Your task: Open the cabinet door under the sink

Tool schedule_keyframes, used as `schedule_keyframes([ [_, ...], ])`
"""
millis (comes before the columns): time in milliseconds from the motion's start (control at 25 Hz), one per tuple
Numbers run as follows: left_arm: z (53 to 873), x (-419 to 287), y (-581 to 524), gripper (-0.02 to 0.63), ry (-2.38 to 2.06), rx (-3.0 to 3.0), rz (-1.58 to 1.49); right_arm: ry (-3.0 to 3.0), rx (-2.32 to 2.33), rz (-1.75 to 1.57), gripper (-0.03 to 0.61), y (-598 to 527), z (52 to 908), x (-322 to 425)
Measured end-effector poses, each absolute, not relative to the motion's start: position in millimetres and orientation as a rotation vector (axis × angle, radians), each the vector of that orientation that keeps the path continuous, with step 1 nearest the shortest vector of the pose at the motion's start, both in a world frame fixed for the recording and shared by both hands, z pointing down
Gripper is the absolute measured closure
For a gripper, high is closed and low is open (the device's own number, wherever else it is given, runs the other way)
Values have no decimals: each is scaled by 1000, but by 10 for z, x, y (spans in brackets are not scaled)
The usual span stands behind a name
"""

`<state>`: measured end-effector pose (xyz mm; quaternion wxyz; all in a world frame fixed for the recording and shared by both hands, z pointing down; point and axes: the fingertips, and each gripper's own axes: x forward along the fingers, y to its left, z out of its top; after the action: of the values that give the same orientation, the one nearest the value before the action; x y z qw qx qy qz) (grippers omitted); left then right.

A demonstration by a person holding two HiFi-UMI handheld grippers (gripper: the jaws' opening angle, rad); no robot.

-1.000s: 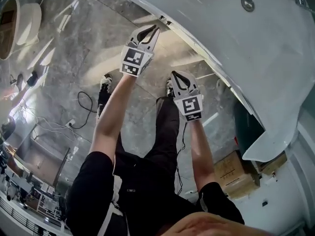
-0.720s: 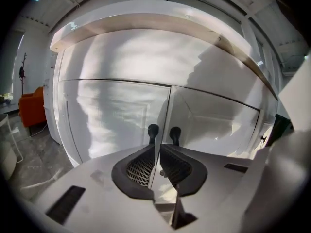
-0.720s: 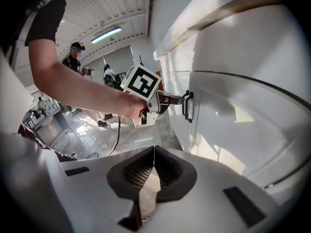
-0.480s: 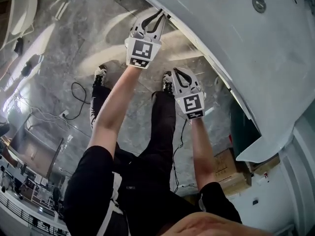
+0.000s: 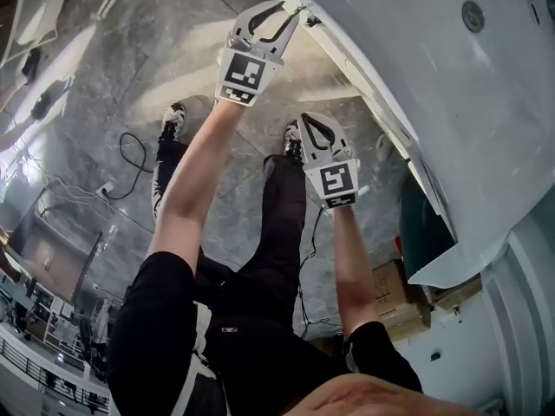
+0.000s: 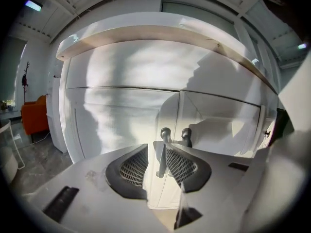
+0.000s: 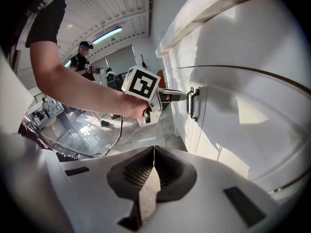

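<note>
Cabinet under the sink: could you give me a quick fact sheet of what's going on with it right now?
Cabinet doors: both closed, meeting at a middle seam
Handles: two upright bars, side by side at the seam
Left gripper: open, with the left handle between its jaws, not yet clamped
Right gripper: shut, empty, apart from the cabinet
Task stage: door not yet pulled open

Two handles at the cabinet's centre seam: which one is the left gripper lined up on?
The left door's handle: its bar stands between the open jaws of the left gripper. The right door's handle sits off to the side, outside the gap.
</note>
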<state>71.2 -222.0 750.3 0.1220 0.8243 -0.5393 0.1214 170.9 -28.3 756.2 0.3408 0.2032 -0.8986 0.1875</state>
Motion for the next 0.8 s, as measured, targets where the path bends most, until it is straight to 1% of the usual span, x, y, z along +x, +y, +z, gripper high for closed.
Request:
schedule_keyframes([
  [160, 7525, 683, -2196, 508, -1576, 2413, 357, -2362, 572, 482, 518, -467, 7483, 1588],
  [480, 7506, 767, -2162, 508, -1536, 2416, 308, -2455, 645, 415, 518, -1024, 7117, 1202],
  [800, 7573, 941, -2418, 513, -1469, 2475, 405, -2435, 596, 445, 518, -814, 7116, 1115],
])
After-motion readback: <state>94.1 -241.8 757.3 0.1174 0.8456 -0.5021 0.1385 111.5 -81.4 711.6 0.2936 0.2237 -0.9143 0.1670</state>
